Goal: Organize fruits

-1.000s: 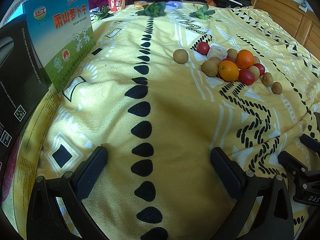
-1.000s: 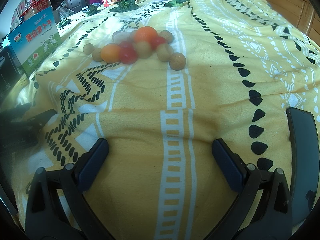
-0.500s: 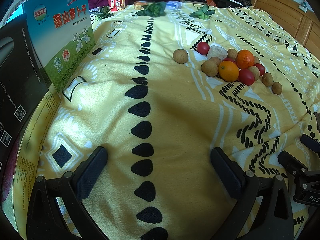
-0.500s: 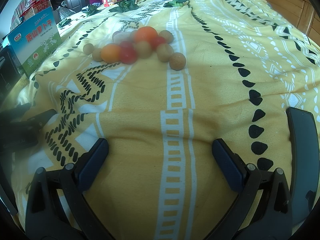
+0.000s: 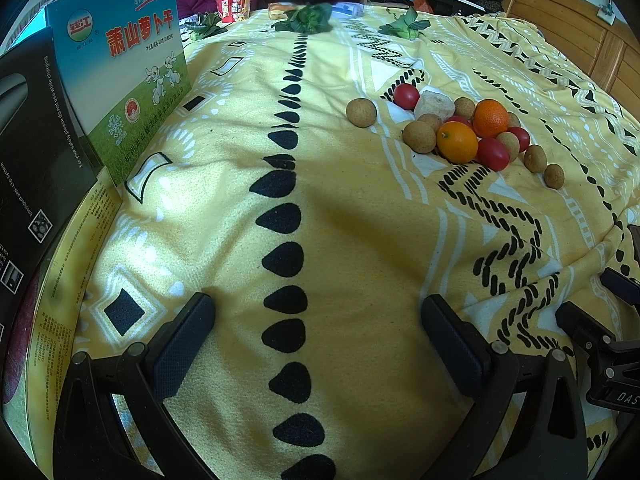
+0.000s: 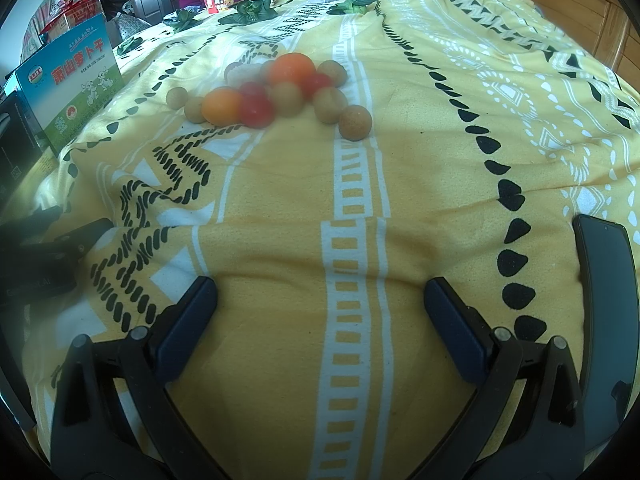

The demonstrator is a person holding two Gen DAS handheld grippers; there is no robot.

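Note:
A heap of small fruit lies on a yellow patterned blanket (image 5: pixel 360 220): two oranges (image 5: pixel 457 141), red cherry tomatoes (image 5: pixel 492 153) and several brown longans (image 5: pixel 361 112). In the right wrist view the same heap (image 6: pixel 276 92) lies far ahead, with one longan (image 6: pixel 355 120) nearest. My left gripper (image 5: pixel 316 344) is open and empty, low over the blanket, well short of the fruit. My right gripper (image 6: pixel 320 328) is open and empty too, also far from the heap.
A blue-green carton (image 5: pixel 124 76) and a black box (image 5: pixel 36 152) stand at the left. A black phone (image 6: pixel 608 300) lies at the right. Leafy greens (image 5: pixel 308 20) and a red cup (image 5: pixel 234 7) sit at the far edge, near a seated person.

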